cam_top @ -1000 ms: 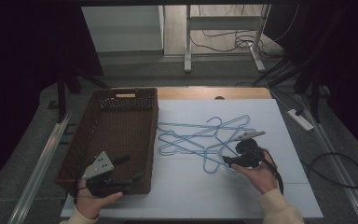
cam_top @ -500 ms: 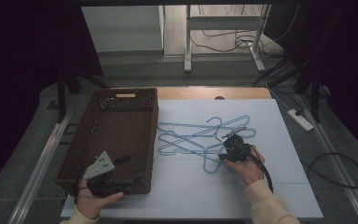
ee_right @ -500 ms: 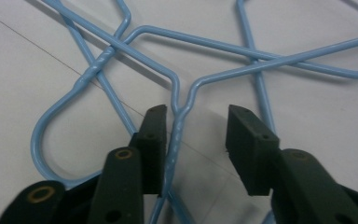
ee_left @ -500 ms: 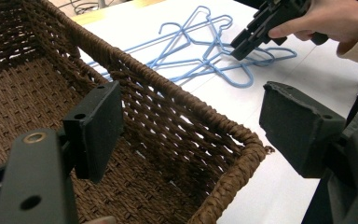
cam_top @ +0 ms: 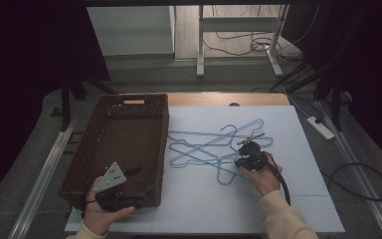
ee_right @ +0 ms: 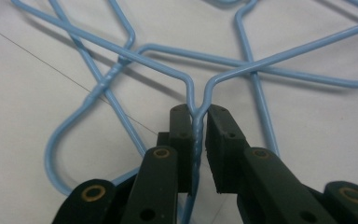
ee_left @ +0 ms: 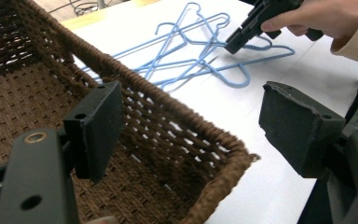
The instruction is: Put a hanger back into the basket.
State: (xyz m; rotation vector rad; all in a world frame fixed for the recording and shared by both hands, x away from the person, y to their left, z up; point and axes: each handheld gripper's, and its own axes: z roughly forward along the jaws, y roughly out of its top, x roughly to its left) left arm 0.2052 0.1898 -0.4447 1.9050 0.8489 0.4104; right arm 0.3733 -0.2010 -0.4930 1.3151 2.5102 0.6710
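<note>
Several light blue wire hangers (cam_top: 214, 147) lie tangled on the white table cover, right of a brown woven basket (cam_top: 94, 130). My right gripper (cam_top: 243, 158) points down into the pile. In the right gripper view its jaws (ee_right: 198, 112) have just been closing around the twisted neck of one hanger (ee_right: 196, 133); the left pad touches the wire and a thin gap remains at the right pad. My left gripper (cam_top: 143, 180) hovers wide open over the basket's near right corner (ee_left: 168, 107). Beyond that corner lie the hangers (ee_left: 200, 60) and the right gripper (ee_left: 235, 42).
The white cover (cam_top: 288, 199) spans the table to its right and near edges. A power strip (cam_top: 320, 127) lies on the floor at the right, with cables (cam_top: 358, 179) beside it. A metal rail (cam_top: 40, 184) runs along the left side.
My right hand moved left and slightly down onto the hanger pile, and its jaws narrowed around a hanger's neck. The left hand stayed still over the basket corner.
</note>
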